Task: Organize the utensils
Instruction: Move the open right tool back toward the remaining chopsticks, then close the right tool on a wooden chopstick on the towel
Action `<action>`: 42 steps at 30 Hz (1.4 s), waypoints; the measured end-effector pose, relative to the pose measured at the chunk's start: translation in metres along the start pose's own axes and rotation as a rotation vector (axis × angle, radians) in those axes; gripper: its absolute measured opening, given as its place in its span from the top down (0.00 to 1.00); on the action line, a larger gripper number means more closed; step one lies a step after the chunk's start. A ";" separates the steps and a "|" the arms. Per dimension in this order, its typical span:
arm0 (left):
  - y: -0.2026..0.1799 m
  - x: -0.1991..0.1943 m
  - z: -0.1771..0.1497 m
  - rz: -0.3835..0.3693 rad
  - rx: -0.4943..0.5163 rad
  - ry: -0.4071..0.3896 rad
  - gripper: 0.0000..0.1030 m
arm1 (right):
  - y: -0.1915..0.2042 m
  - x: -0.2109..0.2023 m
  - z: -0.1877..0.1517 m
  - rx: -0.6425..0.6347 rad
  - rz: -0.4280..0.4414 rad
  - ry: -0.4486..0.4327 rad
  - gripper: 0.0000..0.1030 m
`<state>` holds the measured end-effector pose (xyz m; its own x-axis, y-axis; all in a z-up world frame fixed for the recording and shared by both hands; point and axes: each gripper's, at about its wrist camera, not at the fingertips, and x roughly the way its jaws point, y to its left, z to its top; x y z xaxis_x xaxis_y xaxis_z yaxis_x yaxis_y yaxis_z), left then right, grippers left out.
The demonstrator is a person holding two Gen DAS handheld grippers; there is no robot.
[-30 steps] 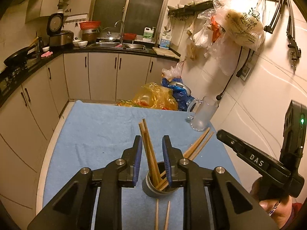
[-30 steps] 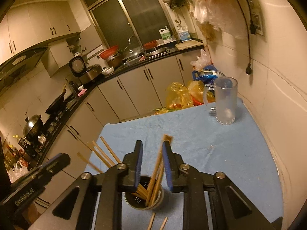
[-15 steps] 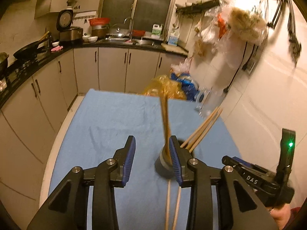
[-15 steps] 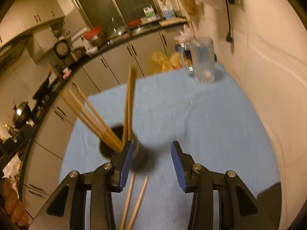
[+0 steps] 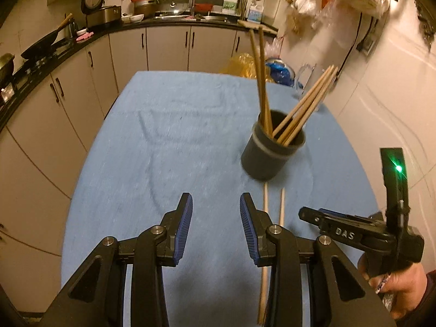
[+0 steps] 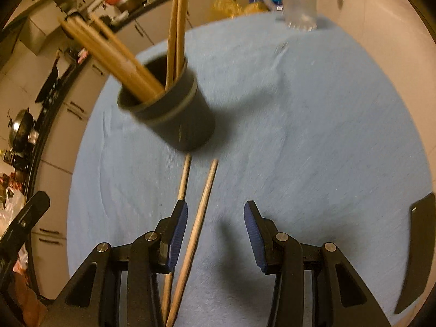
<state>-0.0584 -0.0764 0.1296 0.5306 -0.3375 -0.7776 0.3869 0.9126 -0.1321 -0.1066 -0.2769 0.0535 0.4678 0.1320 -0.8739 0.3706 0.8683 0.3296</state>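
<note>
A dark grey cup (image 5: pixel 271 150) stands on the blue cloth (image 5: pixel 169 147) and holds several wooden chopsticks (image 5: pixel 261 81). It also shows in the right wrist view (image 6: pixel 174 114), with its chopsticks (image 6: pixel 114 51). Two loose chopsticks (image 5: pixel 265 245) lie on the cloth in front of the cup, seen too in the right wrist view (image 6: pixel 196 226). My left gripper (image 5: pixel 215 229) is open and empty, left of and behind the loose pair. My right gripper (image 6: pixel 215 231) is open and empty, and one loose chopstick runs between its fingers. The right gripper body (image 5: pixel 354 231) shows in the left wrist view.
A glass mug (image 6: pixel 297 2) stands at the cloth's far right by the tiled wall. Yellow and blue plastic bags (image 5: pixel 253 65) sit beyond the table's far edge. Kitchen cabinets and a counter (image 5: pixel 163 43) run along the left and back.
Both grippers let go of the chopsticks they held in the cup, opened wide and pulled back toward me. The cup now stands farther ahead; the loose pair has come into fuller view.
</note>
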 end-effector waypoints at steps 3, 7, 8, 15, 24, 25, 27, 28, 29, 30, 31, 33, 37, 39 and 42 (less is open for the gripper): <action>0.009 0.000 -0.011 0.012 0.000 0.020 0.66 | 0.008 0.015 -0.007 -0.012 0.001 0.046 0.59; 0.017 0.000 -0.019 0.022 -0.004 0.039 0.66 | 0.018 0.035 -0.016 -0.040 -0.024 0.095 0.69; 0.018 0.001 -0.021 0.023 -0.006 0.044 0.67 | 0.020 0.038 -0.018 -0.053 -0.039 0.102 0.70; 0.014 0.010 -0.019 0.020 0.000 0.058 0.67 | 0.030 0.045 -0.022 -0.160 -0.110 0.104 0.87; -0.008 0.031 -0.012 -0.010 0.027 0.091 0.66 | -0.001 0.034 -0.020 -0.191 -0.162 0.100 0.89; -0.010 0.033 -0.012 -0.013 0.030 0.094 0.66 | -0.005 0.033 -0.020 -0.190 -0.169 0.098 0.89; -0.016 0.040 -0.011 -0.021 0.037 0.103 0.67 | -0.016 0.029 -0.019 -0.187 -0.181 0.096 0.89; -0.018 0.042 -0.011 -0.024 0.040 0.107 0.67 | -0.021 0.029 -0.019 -0.184 -0.186 0.098 0.89; -0.021 0.045 -0.010 -0.027 0.043 0.112 0.67 | -0.024 0.028 -0.018 -0.179 -0.192 0.100 0.90; -0.023 0.047 -0.010 -0.030 0.046 0.115 0.67 | -0.026 0.027 -0.018 -0.177 -0.193 0.099 0.90; -0.026 0.050 -0.010 -0.032 0.050 0.119 0.67 | -0.030 0.026 -0.018 -0.177 -0.197 0.099 0.90; -0.030 0.056 -0.010 -0.034 0.055 0.127 0.67 | -0.037 0.023 -0.017 -0.171 -0.198 0.101 0.90; -0.038 0.068 -0.010 -0.041 0.064 0.145 0.67 | -0.044 0.022 -0.012 -0.156 -0.180 0.110 0.90; -0.041 0.075 -0.010 -0.043 0.066 0.159 0.67 | -0.051 0.019 -0.010 -0.140 -0.150 0.117 0.90; -0.041 0.084 -0.010 -0.045 0.063 0.180 0.66 | -0.061 0.014 -0.005 -0.110 -0.122 0.114 0.90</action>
<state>-0.0375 -0.1402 0.0634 0.3699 -0.3259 -0.8700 0.4570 0.8791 -0.1351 -0.1266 -0.3252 0.0196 0.3283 0.0709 -0.9419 0.3264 0.9272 0.1836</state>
